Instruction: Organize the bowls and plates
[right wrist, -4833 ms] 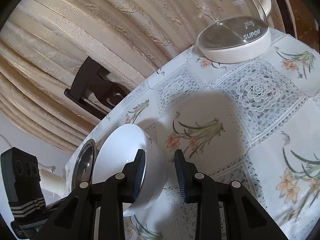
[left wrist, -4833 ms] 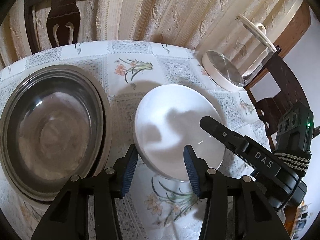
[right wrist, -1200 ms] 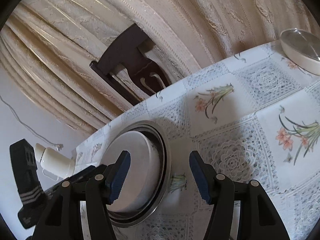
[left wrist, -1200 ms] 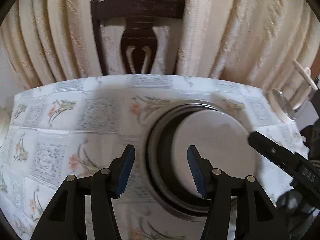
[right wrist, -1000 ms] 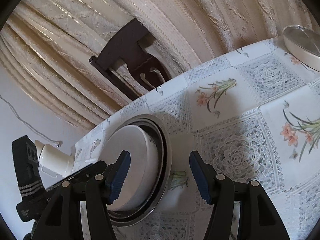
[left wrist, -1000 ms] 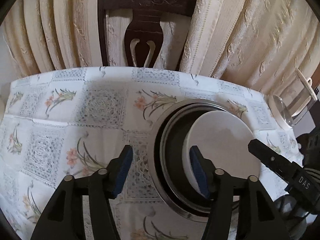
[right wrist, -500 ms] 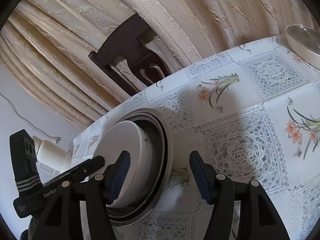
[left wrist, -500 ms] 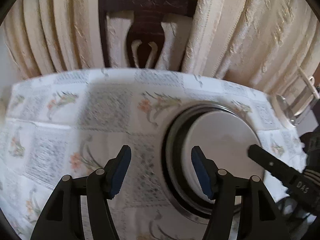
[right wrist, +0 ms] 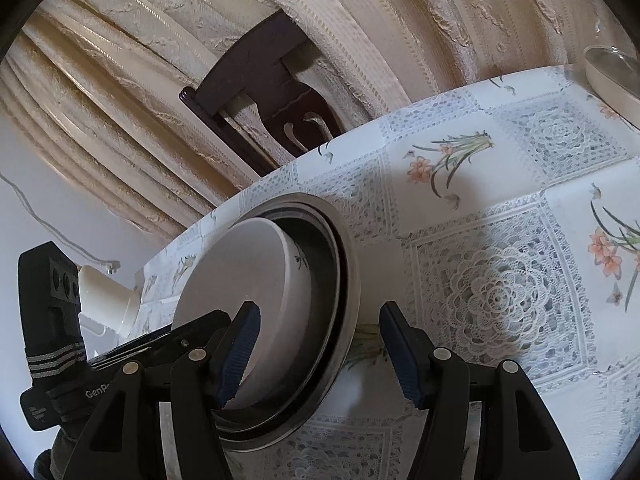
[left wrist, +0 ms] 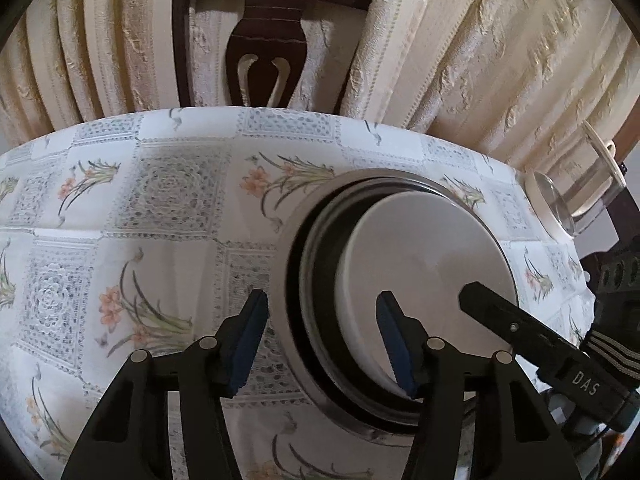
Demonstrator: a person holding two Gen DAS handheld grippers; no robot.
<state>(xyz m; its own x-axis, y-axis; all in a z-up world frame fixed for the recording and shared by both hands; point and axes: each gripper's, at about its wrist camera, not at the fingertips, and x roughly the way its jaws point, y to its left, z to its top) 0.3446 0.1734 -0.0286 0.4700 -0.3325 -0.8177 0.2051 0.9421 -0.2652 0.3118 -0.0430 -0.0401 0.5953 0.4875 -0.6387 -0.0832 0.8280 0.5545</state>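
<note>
The white bowl (left wrist: 424,272) sits nested inside the steel bowl (left wrist: 304,280), right of centre in our left wrist view and lower left of centre in our right wrist view (right wrist: 240,280), where a small dark motif shows on its outer wall. The steel bowl (right wrist: 340,280) rests on the table (left wrist: 168,200), which is covered with a cloth printed with lace squares and orange flowers. Our left gripper (left wrist: 320,336) hovers low in its frame with its fingers (left wrist: 250,336) spread wide and holding nothing; the near rim of the steel bowl lies between them. Our right gripper (right wrist: 316,352) is likewise released, its blue-padded fingers (right wrist: 400,356) apart and empty, straddling the right edge of the steel bowl. Each gripper shows in the other's view: the right one enters from the lower right of the left wrist frame (left wrist: 520,332), the left one from the lower left of the right wrist frame (right wrist: 160,344). A dark wooden chair (left wrist: 264,40) stands behind the table against cream curtains (left wrist: 460,60). A glass-lidded dish (left wrist: 552,208) lies at the far right edge of the table.
</note>
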